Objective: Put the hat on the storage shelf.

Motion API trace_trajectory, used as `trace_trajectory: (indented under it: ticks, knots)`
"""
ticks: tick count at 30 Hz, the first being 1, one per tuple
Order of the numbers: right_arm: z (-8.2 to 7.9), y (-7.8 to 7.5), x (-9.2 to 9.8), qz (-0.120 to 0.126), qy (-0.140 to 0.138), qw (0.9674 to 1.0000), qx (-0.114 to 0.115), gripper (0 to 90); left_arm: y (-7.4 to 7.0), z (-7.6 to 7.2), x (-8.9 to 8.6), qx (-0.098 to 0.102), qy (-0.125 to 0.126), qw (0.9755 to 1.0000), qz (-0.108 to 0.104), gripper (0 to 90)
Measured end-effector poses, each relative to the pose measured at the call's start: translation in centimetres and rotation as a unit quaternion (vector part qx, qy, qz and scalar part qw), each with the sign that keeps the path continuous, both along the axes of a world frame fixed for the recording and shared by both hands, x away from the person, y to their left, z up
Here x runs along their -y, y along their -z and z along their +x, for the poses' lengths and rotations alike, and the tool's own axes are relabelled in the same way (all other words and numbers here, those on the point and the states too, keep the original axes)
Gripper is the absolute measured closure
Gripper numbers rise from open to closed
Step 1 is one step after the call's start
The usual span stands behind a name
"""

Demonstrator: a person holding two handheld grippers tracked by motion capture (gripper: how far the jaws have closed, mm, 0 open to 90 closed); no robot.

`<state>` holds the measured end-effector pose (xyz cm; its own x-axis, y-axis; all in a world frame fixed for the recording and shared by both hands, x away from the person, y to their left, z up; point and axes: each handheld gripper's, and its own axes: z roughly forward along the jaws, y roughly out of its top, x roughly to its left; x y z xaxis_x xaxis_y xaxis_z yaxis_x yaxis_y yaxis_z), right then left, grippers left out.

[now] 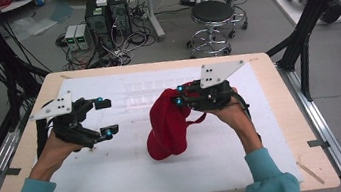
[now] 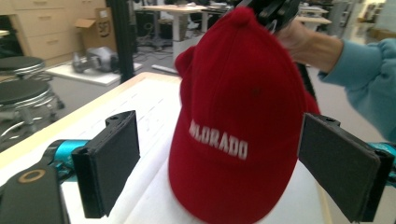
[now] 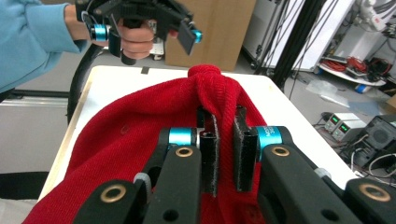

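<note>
One soft, light red cap (image 1: pixel 168 124) is pinched at a fold of its top by the right claw (image 3: pixel 227 154) near the middle of the surface (image 1: pixel 119 174), so its floppy rim can be gripped by the spread left claw (image 1: pixel 106 117).

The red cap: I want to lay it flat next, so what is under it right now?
The red cap hangs from the right claw, pinched at its top; its lower edge meets the white mat. What lies inside or beneath the cap is hidden.

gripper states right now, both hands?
Left gripper: open, empty, apart from the red Colorado cap.
Right gripper: shut on a pinch of the cap's fabric, lifting its top off the table.
</note>
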<state>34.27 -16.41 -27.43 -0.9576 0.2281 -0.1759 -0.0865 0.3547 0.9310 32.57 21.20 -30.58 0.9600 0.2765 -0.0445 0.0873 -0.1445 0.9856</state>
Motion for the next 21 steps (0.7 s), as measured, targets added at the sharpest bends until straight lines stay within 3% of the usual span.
trace_trajectory:
  ticks: [8, 21]
  knots:
    - [-0.1, 0.3, -1.1, -0.007, -0.02, 0.9998, 0.0, 84.0, -1.0, 0.6, 3.1, 0.0, 0.029, 0.9995, 0.015, 12.8]
    - [0.0, 0.6, -2.5, -0.019, -0.044, 0.9988, -0.002, 84.0, -1.4, 1.7, 7.0, -0.025, 0.084, 0.9961, 0.01, 12.5]
